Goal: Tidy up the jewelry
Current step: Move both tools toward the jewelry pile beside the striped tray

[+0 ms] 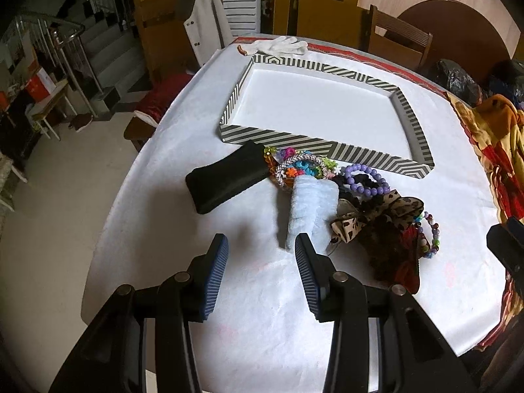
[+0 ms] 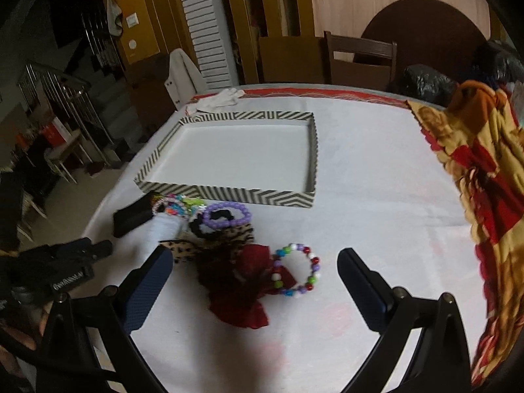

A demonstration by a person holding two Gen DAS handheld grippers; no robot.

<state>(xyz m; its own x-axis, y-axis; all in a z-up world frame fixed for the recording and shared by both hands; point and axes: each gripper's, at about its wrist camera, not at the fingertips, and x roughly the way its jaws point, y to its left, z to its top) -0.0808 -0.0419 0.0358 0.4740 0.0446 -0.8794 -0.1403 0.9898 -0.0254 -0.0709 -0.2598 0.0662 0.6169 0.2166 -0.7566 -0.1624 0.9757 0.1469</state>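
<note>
A striped tray (image 1: 278, 137) (image 2: 229, 194) with a white inside stands on the white table. In front of it lies a pile: a black pouch (image 1: 229, 177) (image 2: 131, 217), a light blue fuzzy roll (image 1: 311, 209), a rhinestone bangle (image 1: 294, 167), a purple bead bracelet (image 1: 370, 177) (image 2: 226, 214), a leopard bow (image 1: 353, 222) (image 2: 209, 239), a red bow (image 2: 242, 281) and a multicolour bead bracelet (image 2: 296, 270). My left gripper (image 1: 262, 245) is open just before the blue roll. My right gripper (image 2: 255, 262) is open wide around the red bow and bead bracelet.
A white glove (image 1: 278, 46) lies beyond the tray. A yellow and red patterned cloth (image 2: 475, 180) covers the table's right side. Wooden chairs (image 2: 360, 59) stand behind the table. The table's left edge drops to the floor (image 1: 65, 180).
</note>
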